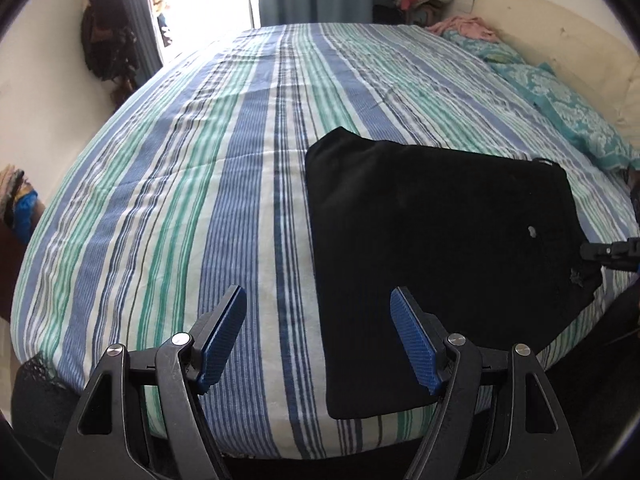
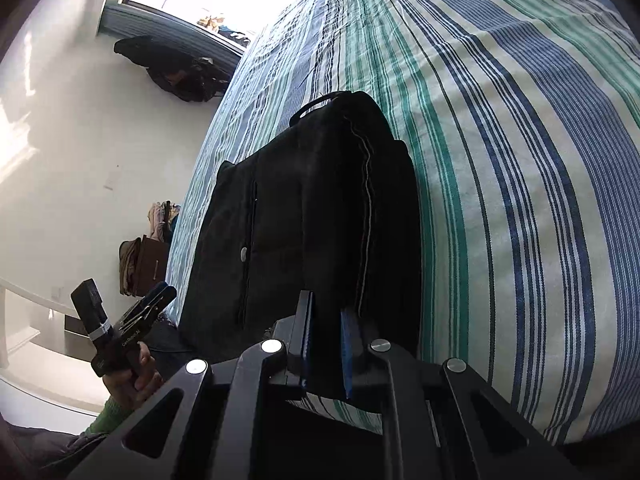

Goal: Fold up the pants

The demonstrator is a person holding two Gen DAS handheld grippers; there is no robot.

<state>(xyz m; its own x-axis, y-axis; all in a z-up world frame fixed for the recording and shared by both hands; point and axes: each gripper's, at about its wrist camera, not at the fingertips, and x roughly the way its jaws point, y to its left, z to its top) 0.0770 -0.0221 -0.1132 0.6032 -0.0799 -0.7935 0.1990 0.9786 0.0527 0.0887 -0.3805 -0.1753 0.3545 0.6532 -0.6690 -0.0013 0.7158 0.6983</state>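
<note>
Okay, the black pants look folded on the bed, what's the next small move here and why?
Probably open the right gripper and let go. It is shut on the near edge of the black pants, which already lie as a folded bundle on the striped bed, and the left gripper is open and empty.

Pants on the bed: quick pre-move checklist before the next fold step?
1. Right gripper shut on the black pants at their near edge: ok.
2. Left gripper open, nothing between its fingers: ok.
3. Pants already folded into a compact stack on the striped bedsheet: ok.
4. Stack lying fully flat: not ok, the held edge is lifted off the sheet.
5. Bedsheet beside the pants free of other items: ok.
6. Layers inside the stack aligned: cannot tell.
</note>
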